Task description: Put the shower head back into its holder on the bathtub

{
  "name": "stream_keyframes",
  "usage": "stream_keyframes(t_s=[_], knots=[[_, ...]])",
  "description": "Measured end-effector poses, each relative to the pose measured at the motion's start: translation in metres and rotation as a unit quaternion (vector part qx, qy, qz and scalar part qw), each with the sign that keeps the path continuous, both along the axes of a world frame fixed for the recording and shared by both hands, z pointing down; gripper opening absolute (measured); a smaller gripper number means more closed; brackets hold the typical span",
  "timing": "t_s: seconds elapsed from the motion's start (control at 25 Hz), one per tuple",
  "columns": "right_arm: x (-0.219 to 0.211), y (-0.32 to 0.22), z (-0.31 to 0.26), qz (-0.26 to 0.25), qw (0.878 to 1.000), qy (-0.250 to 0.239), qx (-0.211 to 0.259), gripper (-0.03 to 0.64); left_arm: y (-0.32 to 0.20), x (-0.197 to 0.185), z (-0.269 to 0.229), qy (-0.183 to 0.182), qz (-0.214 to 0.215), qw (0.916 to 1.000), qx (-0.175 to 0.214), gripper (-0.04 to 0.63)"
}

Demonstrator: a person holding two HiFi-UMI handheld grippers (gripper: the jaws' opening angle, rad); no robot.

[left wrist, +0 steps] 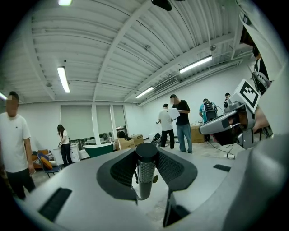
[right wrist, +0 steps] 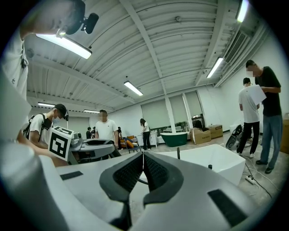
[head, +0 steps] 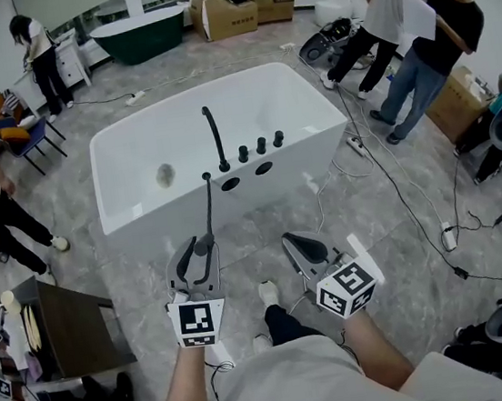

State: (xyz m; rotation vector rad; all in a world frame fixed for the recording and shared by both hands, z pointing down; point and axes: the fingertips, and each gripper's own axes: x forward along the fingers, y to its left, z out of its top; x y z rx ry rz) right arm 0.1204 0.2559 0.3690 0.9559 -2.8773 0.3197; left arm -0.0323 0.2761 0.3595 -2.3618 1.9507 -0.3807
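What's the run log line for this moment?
left gripper: shut on shower head | right gripper: shut, empty | tub: ahead

We note one carrying surface: the grey marbled floor (head: 121, 258). Directly on it, at the centre, stands the white bathtub (head: 140, 196). Well behind it stands a dark green bathtub (head: 142, 35), with cardboard boxes (head: 228, 14) just beside it on the right. Cables (head: 403, 193) run across the floor right of the white bathtub, and a power strip (head: 356, 144) lies near its corner. A dark table (head: 75, 328) stands at lower left and a blue chair (head: 27, 137) at upper left.
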Motion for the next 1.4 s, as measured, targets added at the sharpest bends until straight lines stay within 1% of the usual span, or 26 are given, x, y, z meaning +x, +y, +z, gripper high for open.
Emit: stream_keyframes(t_s=[0.24,0.44,0.84,1.12,1.4], knots=[[-0.018,-0.036,0.001,-0.016,1.000,-0.003,0.001,0.017,-0.028,-0.003,-0.016,0.005,0.002,0.9999,0.015,0.140],[-0.027,-0.074,0.006,-0.026,1.000,-0.006,-0.004,0.018,-0.063,-0.006,-0.029,0.009,-0.001,0.9996,0.027,0.141],[-0.038,-0.161,0.015,-0.034,0.999,-0.001,-0.017,0.018,-0.144,-0.016,-0.029,0.012,-0.007,0.9996,0.024,0.141],[-0.050,-0.214,0.018,-0.054,0.998,0.005,-0.017,0.018,-0.191,-0.024,-0.029,0.014,-0.024,0.9994,0.020,0.141],[-0.066,-0.260,0.020,-0.075,0.997,-0.004,-0.019,0.017,-0.229,-0.033,-0.028,0.013,-0.042,0.9989,0.016,0.141]])
